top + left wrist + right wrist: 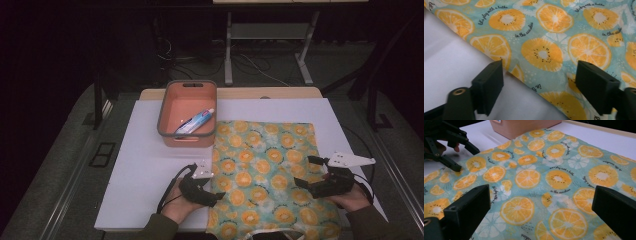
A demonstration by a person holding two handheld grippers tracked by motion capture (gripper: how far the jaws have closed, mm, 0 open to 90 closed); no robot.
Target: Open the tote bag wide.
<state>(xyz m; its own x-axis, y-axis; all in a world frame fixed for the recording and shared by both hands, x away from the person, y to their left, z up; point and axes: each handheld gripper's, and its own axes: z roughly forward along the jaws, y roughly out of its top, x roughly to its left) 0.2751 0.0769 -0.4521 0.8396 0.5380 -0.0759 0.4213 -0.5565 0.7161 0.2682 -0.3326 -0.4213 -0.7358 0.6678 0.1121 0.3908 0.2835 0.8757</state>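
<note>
A cloth [265, 170] printed with orange slices on pale blue lies flat on the white table top [145, 165]. My left gripper [216, 187] sits at the cloth's left edge, its jaws apart. In the left gripper view, the left gripper [540, 72] straddles the edge of the cloth [549, 37] without its pads pressing on it. My right gripper [304, 171] is open at the cloth's right side. In the right gripper view, the right gripper [541, 195] hovers low over the cloth [544, 170], with the left gripper [467, 160] across from it.
An orange basket with a grey rim [165, 112] stands beyond the cloth's far left corner and holds a toothpaste tube [195, 121]. The basket's wall [524, 126] appears at the top of the right gripper view. Bare white surface lies left of the cloth.
</note>
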